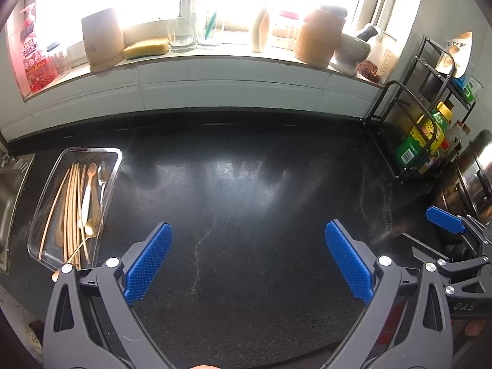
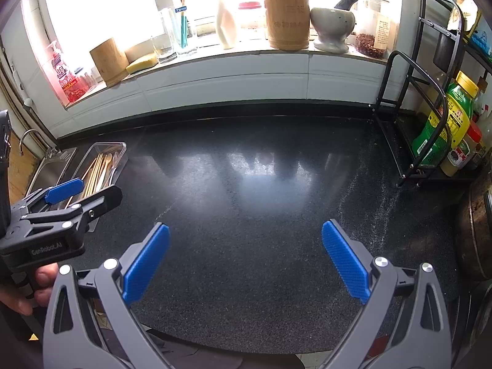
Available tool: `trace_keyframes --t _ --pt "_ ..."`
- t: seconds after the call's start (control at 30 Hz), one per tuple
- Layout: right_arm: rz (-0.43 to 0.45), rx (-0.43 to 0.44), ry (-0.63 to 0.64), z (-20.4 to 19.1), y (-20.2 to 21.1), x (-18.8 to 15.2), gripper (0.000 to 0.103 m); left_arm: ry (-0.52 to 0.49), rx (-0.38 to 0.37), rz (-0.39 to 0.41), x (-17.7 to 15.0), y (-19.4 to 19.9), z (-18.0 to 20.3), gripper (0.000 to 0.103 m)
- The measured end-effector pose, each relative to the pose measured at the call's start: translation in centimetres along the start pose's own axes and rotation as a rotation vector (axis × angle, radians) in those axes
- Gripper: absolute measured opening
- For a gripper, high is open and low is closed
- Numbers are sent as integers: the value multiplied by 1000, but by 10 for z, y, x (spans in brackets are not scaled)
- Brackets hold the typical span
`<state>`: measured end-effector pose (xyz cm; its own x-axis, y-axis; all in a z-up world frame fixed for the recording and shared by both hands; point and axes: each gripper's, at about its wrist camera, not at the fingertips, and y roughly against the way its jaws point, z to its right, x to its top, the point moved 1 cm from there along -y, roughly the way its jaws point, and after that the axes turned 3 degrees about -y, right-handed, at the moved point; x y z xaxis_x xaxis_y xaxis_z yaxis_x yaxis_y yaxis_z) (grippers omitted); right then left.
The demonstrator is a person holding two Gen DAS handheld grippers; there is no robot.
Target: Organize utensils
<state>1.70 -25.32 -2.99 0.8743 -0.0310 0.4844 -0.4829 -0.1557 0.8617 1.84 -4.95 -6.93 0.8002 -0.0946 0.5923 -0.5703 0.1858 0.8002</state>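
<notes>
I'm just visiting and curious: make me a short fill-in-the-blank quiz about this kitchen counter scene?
1. The chopsticks and spoons lie in a clear ____ beside the sink.
2. Both the left gripper and right gripper are ____.
3. The yellow sponge sits on the ____.

Missing words: tray; open; windowsill

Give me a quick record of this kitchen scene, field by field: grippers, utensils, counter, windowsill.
left gripper: open, empty, above the counter
right gripper: open, empty, above the counter
tray: clear, by the sink, holds chopsticks and spoons
counter: black, bare in the middle
windowsill: two wooden holders, mortar, sponge
rack: right side, bottles
</notes>
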Motion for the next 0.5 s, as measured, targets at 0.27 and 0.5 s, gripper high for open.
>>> trace_keyframes --t 0.27,0.5 --pt "9 0 0 1 1 2 96 -14 50 -4 2 0 0 97" --pt "16 3 14 -2 1 3 96 -10 97 -11 2 0 -7 97"
